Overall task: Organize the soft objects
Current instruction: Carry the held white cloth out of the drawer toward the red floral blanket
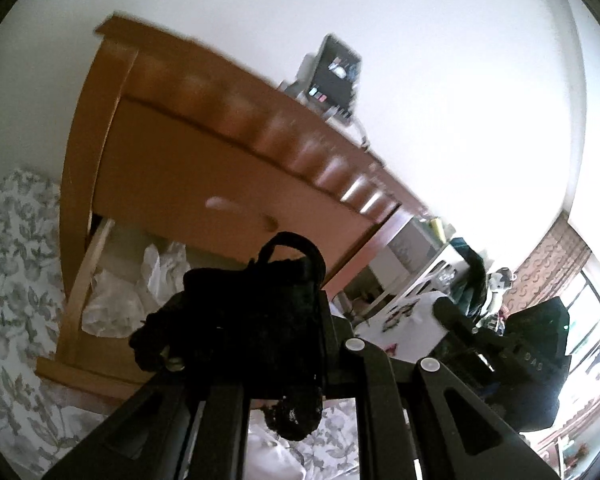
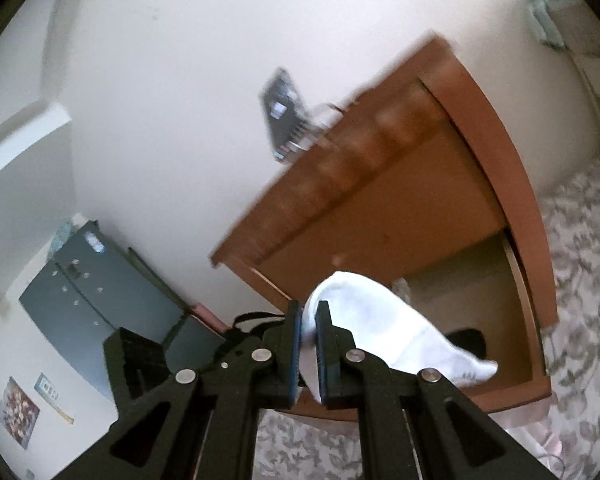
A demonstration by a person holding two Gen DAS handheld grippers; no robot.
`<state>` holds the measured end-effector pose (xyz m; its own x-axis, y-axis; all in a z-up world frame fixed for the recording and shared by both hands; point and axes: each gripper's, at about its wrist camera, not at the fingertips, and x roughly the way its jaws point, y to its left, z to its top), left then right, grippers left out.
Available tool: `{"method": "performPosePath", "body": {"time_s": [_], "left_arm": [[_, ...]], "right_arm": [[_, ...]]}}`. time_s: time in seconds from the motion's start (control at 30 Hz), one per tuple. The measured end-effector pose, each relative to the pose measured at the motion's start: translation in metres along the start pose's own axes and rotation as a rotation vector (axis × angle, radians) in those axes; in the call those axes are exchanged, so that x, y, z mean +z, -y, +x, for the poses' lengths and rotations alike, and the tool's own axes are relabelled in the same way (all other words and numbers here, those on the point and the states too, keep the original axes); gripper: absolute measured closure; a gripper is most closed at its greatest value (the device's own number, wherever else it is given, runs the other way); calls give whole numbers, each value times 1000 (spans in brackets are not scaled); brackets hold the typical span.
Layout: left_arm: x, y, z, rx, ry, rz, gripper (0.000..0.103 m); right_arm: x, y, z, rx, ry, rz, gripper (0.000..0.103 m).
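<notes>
The right gripper [image 2: 309, 332] is clamped on a white sock [image 2: 380, 336], pinching it near one end. From the pinch the sock arches up and then runs long to the right and down, its far end [image 2: 476, 372] drooping over the open drawer [image 2: 524, 288] of a wooden dresser [image 2: 380, 184]. A dark item [image 2: 466, 340] lies in that drawer under the sock.

The left gripper [image 1: 256, 320] is closed on a bunched black cloth [image 1: 256, 304]. The cloth covers the fingertips; a loop [image 1: 292, 246] stands up at its top and a lump [image 1: 296, 416] hangs below, so its long axis runs roughly up and down. Beyond it, to the left, the open drawer [image 1: 80, 272] holds crumpled white fabric [image 1: 128, 292]. A leaf-patterned bedspread [image 1: 12, 280] lies below both grippers.
</notes>
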<state>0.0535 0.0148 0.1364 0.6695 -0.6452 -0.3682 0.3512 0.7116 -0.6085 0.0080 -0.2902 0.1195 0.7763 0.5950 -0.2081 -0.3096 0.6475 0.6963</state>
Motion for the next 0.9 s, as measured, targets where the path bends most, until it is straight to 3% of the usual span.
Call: {"method": "performPosePath", "body": {"time_s": [0.4, 0.9], "left_arm": [[1, 42, -54, -17, 75, 76, 93], [-42, 62, -78, -4, 34, 90, 93]], "right_arm": [[3, -68, -69, 57, 100, -146, 95], [-34, -70, -127, -16, 94, -128, 95]]}}
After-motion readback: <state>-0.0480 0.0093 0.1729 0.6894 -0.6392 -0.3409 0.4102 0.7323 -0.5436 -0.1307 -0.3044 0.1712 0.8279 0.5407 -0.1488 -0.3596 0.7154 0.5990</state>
